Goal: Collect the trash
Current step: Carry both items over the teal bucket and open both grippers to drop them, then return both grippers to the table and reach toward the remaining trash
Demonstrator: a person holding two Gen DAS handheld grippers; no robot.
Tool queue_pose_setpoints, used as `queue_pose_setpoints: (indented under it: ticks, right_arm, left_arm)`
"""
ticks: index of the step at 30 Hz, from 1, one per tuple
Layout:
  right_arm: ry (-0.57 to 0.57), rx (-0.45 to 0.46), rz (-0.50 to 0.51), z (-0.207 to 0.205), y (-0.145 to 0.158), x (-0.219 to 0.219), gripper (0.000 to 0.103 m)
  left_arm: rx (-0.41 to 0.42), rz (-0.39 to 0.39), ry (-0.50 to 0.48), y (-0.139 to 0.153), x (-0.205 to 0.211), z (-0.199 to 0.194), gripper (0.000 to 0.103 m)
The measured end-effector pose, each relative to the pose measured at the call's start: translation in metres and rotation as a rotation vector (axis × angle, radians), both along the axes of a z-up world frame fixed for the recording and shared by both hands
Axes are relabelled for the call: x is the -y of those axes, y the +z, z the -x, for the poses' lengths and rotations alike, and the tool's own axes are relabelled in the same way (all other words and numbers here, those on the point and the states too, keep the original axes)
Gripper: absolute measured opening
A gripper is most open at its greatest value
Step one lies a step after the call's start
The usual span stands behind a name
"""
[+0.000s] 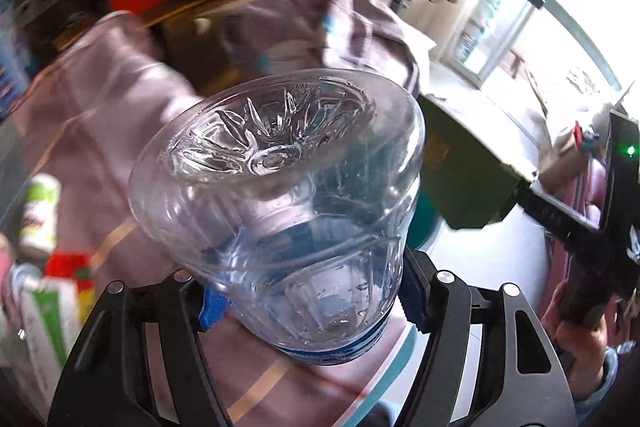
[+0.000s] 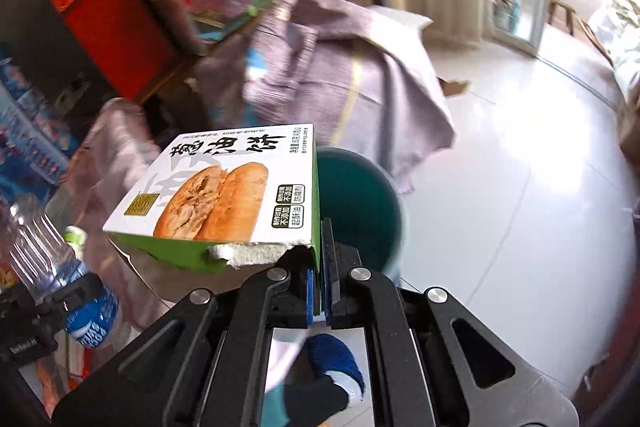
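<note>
Clamped between the left gripper's [image 1: 310, 301] blue pads, a clear ribbed plastic water bottle [image 1: 280, 203] with a blue label points its base at the camera, above a lilac cloth-covered table [image 1: 96, 131]. Right gripper [image 2: 322, 291] is pinched together on the edge of a white-and-green cardboard pastry box [image 2: 224, 195], held just beside a teal round bin [image 2: 360, 203] on the white tiled floor [image 2: 520, 187].

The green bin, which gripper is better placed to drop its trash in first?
Probably the right gripper: its pastry box hangs right beside the green bin's open mouth. The left gripper's clear water bottle mostly hides the bin.
</note>
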State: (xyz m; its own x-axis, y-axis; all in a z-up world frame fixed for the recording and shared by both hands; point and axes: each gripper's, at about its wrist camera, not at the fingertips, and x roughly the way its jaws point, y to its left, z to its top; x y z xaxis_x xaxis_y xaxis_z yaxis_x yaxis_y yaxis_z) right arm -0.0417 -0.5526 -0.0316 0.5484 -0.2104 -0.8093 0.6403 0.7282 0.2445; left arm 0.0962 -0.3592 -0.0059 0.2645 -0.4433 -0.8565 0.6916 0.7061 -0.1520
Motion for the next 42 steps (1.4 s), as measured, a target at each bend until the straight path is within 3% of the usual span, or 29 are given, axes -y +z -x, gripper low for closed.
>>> queue_pose_setpoints:
  ticks: [8, 17, 19, 25, 30, 42]
  right_arm:
    - [0.000, -0.119, -0.048, -0.014, -0.047, 0.029, 0.005]
    - [0.006, -0.142, -0.073, -0.030, -0.065, 0.041, 0.043]
    - [-0.003, -0.141, -0.077, -0.030, -0.065, 0.044, 0.059]
    - [-0.040, -0.139, -0.082, -0.027, -0.066, 0.051, 0.075]
    - [-0.046, -0.160, -0.093, -0.027, -0.066, 0.048, 0.078]
    - [-0.033, -0.156, -0.061, -0.026, -0.041, 0.013, 0.085]
  left_arm:
    - [-0.046, -0.055, -0.072, -0.037, 0.077, -0.019, 0.069]
    - [-0.121, -0.121, -0.091, -0.080, 0.111, -0.043, 0.070]
    - [-0.120, -0.121, -0.088, -0.081, 0.111, -0.045, 0.074]
    - [-0.113, -0.120, -0.073, -0.083, 0.107, -0.047, 0.079]
    - [-0.107, -0.116, -0.064, -0.080, 0.097, -0.043, 0.088]
    - [-0.102, -0.062, -0.036, -0.055, 0.051, -0.023, 0.091]
